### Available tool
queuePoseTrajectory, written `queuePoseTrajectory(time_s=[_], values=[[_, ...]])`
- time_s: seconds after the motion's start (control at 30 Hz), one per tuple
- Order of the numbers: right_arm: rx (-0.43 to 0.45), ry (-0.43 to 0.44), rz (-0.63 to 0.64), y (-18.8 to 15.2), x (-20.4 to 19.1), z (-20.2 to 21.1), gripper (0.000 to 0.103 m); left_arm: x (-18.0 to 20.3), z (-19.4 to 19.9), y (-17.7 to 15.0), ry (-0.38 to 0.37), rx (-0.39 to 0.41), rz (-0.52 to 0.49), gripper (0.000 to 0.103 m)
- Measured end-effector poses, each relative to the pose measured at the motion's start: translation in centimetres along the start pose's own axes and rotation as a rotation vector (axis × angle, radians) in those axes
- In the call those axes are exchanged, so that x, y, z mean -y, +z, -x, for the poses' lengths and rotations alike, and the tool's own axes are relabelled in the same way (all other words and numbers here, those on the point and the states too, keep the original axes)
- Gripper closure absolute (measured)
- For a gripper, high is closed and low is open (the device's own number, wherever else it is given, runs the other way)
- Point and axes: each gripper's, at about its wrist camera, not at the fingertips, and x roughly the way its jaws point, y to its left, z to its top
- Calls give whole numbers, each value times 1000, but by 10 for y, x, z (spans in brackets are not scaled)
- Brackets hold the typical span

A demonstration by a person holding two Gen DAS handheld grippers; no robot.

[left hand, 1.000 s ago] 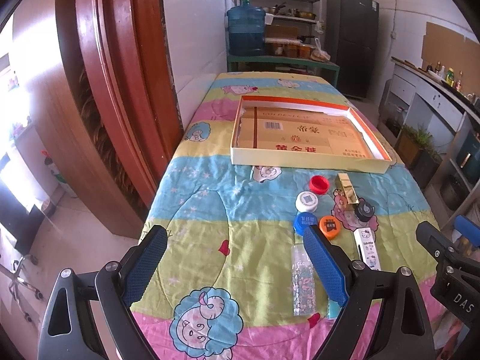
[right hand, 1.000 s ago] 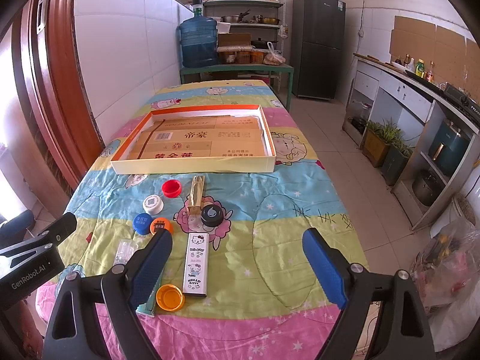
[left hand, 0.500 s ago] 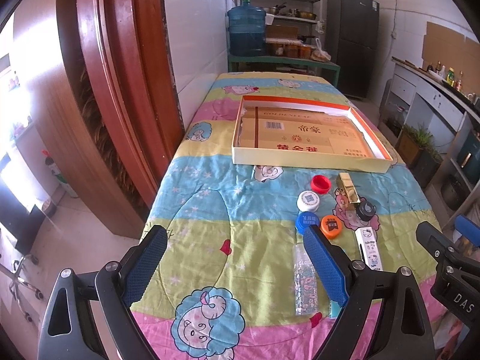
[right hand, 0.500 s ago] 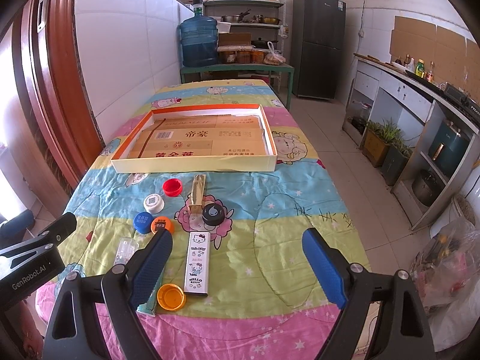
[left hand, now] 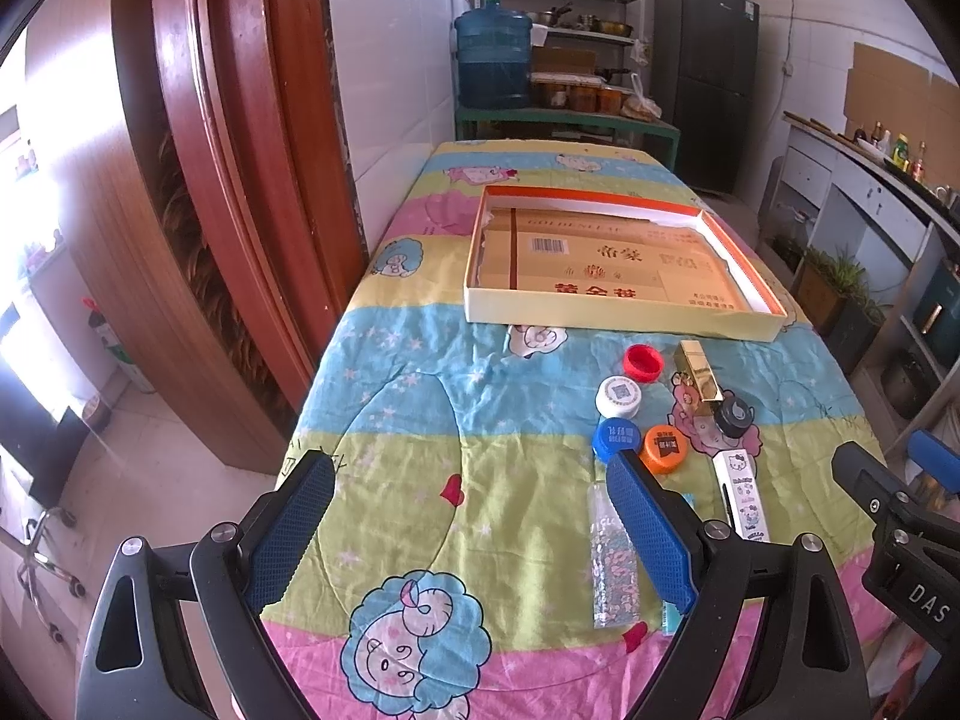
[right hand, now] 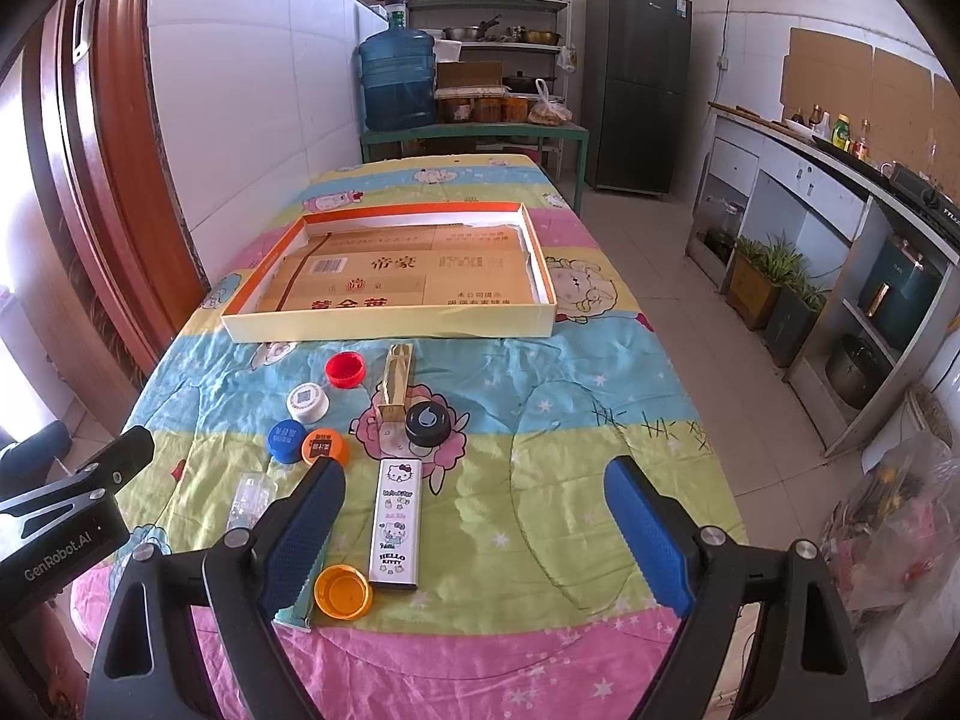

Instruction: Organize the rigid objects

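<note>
We hold the left gripper (left hand: pixel 474 531) above the near end of the quilted table (left hand: pixel 420 396), its blue-padded fingers (left hand: pixel 645 531) spread wide and closed on nothing; the right-hand pad hangs over the clear glitter tube (left hand: pixel 611 558) lying lengthwise on the cloth, though we cannot tell whether it touches it. Our right gripper (right hand: pixel 477 531) is likewise wide open and empty, its left pad (right hand: pixel 303 531) just beside the Hello Kitty case (right hand: pixel 397 522) and above the upturned orange cap (right hand: pixel 343 591). The small things to sort lie clustered on the cloth between us and the shallow cardboard tray (right hand: pixel 384 327): a red cap (right hand: pixel 345 370), a white cap (right hand: pixel 307 402), a blue cap (right hand: pixel 287 439) touching an orange printed cap (right hand: pixel 324 446), a gold box (right hand: pixel 397 381) with a black lid (right hand: pixel 428 425) at its near end. The tray itself holds only its flat printed cardboard liner, and sits well apart from both sets of fingers.
</note>
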Motion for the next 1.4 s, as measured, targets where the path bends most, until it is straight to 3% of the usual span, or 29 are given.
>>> queuePoseTrajectory(time_s=[0.93, 1.2, 1.4], values=[[-1, 0, 1, 0, 0, -1, 14, 0, -6, -4, -4, -13, -17, 10], [-44, 25, -32, -11, 12, -14, 14, -13, -23, -17, -28, -77, -7, 11], [-96, 19, -25, -26, 13, -28, 14, 4, -32, -28, -64, -110, -43, 10]])
